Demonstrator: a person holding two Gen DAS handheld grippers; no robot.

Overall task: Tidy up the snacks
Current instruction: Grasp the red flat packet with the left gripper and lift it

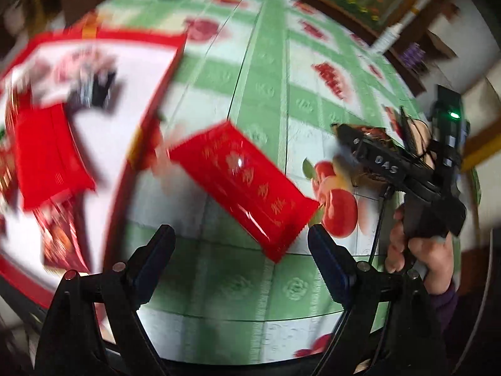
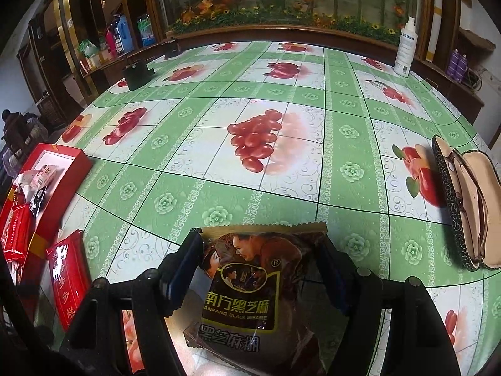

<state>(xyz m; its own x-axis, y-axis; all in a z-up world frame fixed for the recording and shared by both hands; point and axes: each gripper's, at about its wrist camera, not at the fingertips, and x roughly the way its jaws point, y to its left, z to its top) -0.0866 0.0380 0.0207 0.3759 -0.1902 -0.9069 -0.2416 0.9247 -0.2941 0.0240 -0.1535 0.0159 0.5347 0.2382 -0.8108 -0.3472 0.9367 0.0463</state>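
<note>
Table: a round table with a green and white cloth (image 2: 338, 144) printed with red fruit; all the things lie on it.
Left gripper (image 1: 241, 250): its two fingers stand wide apart above the cloth and nothing is between them, so it is released. The picture from this side is blurred.
Red packet (image 1: 247, 188): a flat red snack packet with gold writing lies on the cloth just ahead of the left fingers, tilted across the view, apart from both fingers. In the right wrist view the same packet (image 2: 70, 277) shows at the left edge, just beside the box.
Right gripper (image 2: 261, 269): a brown sesame packet (image 2: 250, 288) sits between its two fingers. The left finger (image 2: 183, 269) touches the edge of the packet and the right finger is at the other edge, so the claw is grasping this packet. In the left wrist view this gripper (image 1: 347, 153) shows at the right, with a hand (image 1: 422, 250) around its handle.
Red box (image 2: 73, 169): an open box with a red rim and white inside stands at the left side of the table. Inside it lie another red packet (image 2: 17, 235) and a few small packets; which ones, I cannot tell.
Glasses case (image 2: 463, 200): it lies open at the right side of the table, well apart from the snacks.
White bottle (image 2: 406, 47): it stands upright at the far edge of the table.
</note>
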